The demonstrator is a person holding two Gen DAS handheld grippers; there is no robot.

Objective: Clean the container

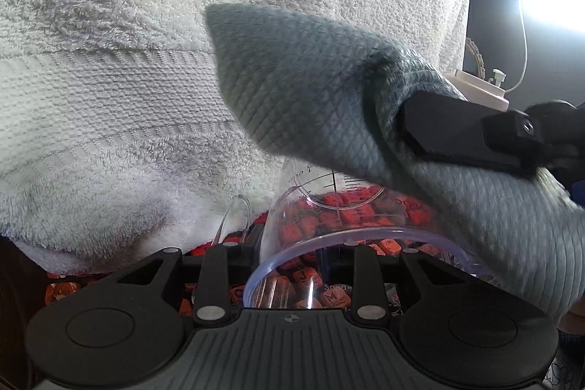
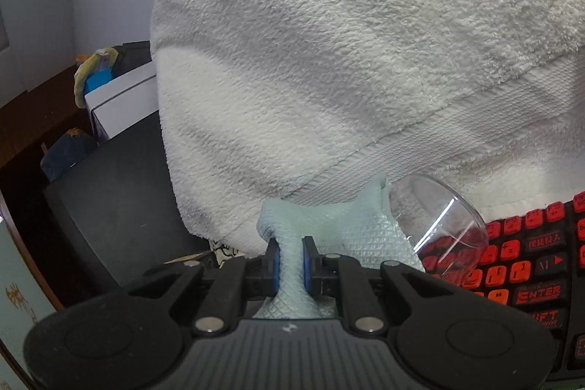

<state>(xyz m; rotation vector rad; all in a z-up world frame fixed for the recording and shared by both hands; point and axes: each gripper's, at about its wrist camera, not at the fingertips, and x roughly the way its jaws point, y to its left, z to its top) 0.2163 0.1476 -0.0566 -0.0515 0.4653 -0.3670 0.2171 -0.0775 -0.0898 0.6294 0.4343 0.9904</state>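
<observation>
**Cloth against the measuring cup**

We had the clear measuring cup (image 1: 329,225) tipped on its side above the red-keyed keyboard (image 2: 530,265), its open rim turned toward the left gripper (image 1: 292,265). The cup's wall sat between that gripper's fingers, but the fingertips themselves were hidden, so we could not tell how tightly they were closed on it. The grey-green cloth (image 1: 310,90) draped over the cup's upper side; our right gripper (image 2: 290,265) had a bunched fold of it pinched firmly between its blue pads (image 2: 273,267). Behind everything lay a thick white towel (image 1: 146,42).

We judged this to be mid-wipe, though how much of the cup was clean we could not see. To wipe well, we needed the cup held steady, the cloth pressed flat against the plastic, and strokes following the curve without prying the cup loose over the keys.
</observation>
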